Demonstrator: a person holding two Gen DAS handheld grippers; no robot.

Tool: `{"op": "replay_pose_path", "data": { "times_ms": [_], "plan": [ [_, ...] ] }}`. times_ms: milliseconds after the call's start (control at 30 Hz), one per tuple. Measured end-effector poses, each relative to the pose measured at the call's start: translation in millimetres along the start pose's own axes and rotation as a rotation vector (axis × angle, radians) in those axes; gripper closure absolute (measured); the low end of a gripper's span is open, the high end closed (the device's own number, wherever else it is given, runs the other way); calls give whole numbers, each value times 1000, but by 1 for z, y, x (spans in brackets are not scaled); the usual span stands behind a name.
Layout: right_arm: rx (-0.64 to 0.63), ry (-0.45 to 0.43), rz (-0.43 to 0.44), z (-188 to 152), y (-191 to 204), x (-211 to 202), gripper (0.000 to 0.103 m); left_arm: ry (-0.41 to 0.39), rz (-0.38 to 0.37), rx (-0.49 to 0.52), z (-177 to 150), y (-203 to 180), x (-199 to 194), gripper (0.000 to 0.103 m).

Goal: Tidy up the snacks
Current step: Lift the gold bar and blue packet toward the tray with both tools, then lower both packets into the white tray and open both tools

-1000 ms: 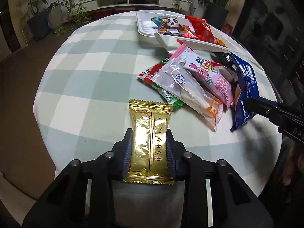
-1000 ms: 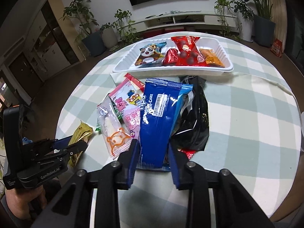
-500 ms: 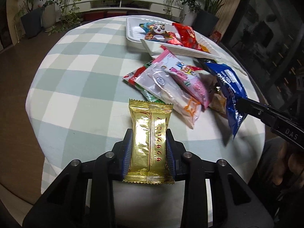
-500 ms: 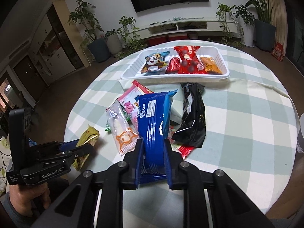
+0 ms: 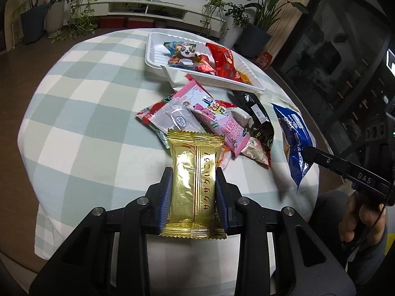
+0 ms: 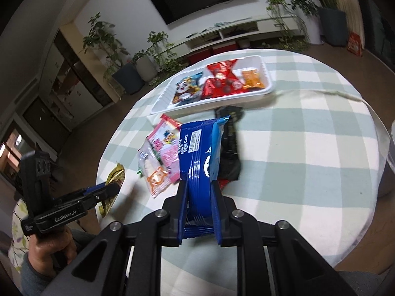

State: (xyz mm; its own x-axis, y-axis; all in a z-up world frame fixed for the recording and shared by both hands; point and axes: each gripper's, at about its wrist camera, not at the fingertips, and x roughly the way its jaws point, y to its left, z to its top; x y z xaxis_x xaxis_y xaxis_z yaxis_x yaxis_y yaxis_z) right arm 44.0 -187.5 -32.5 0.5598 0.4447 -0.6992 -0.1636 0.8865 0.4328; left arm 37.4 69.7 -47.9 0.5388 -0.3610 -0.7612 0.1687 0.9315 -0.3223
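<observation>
Gold wafer pack (image 5: 195, 185), printed "サクサクいこう!", is clamped by left gripper (image 5: 193, 197); blue "Roll Cake" pack (image 6: 201, 162) is pinched by right gripper (image 6: 199, 212), both held short of the white tray (image 6: 267, 87). "GenRobot.AI" is read on the left gripper's body.

The gold packet (image 5: 194, 184) hides part of the snack pile (image 5: 209, 120) behind it.

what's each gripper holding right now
left gripper: closed on the gold wafer packet.
right gripper: closed on the blue roll cake packet.
</observation>
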Motion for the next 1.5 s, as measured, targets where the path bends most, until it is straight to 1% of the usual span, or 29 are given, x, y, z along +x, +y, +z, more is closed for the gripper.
{"op": "replay_pose_path", "data": {
  "times_ms": [133,233,333,500,600,667,733,833,900,1000,1133,1267,1500],
  "plan": [
    [31,-19,2,7,-14,-8,84,-3,-36,-8,6,-3,4,73],
    [38,-48,-1,21,-22,-16,84,-21,-47,9,24,-8,4,73],
    [38,-77,-10,41,-29,-22,84,-58,-62,25,54,-13,1,73],
    [20,-133,-34,91,-41,-27,84,-121,-50,65,124,-20,3,73],
    [25,-133,-16,129,-42,-14,84,-134,-37,73,169,-21,16,73],
    [11,-127,-10,150,-35,1,84,-137,-36,64,192,-18,28,73],
    [-18,-116,2,170,-20,21,84,-133,-20,61,209,-14,40,73],
    [-43,-91,16,190,-3,51,84,-107,2,53,229,-4,65,73],
    [-58,-58,27,200,8,76,84,-90,13,52,237,3,80,73],
    [-90,-6,5,207,20,114,84,-61,23,53,243,9,107,73],
    [-111,41,-41,207,23,152,84,-34,39,52,241,18,134,73],
    [-123,74,-82,203,19,176,84,-22,49,56,238,27,152,73],
    [-145,95,-133,196,14,198,83,3,55,68,232,35,177,73]
  ]
}}
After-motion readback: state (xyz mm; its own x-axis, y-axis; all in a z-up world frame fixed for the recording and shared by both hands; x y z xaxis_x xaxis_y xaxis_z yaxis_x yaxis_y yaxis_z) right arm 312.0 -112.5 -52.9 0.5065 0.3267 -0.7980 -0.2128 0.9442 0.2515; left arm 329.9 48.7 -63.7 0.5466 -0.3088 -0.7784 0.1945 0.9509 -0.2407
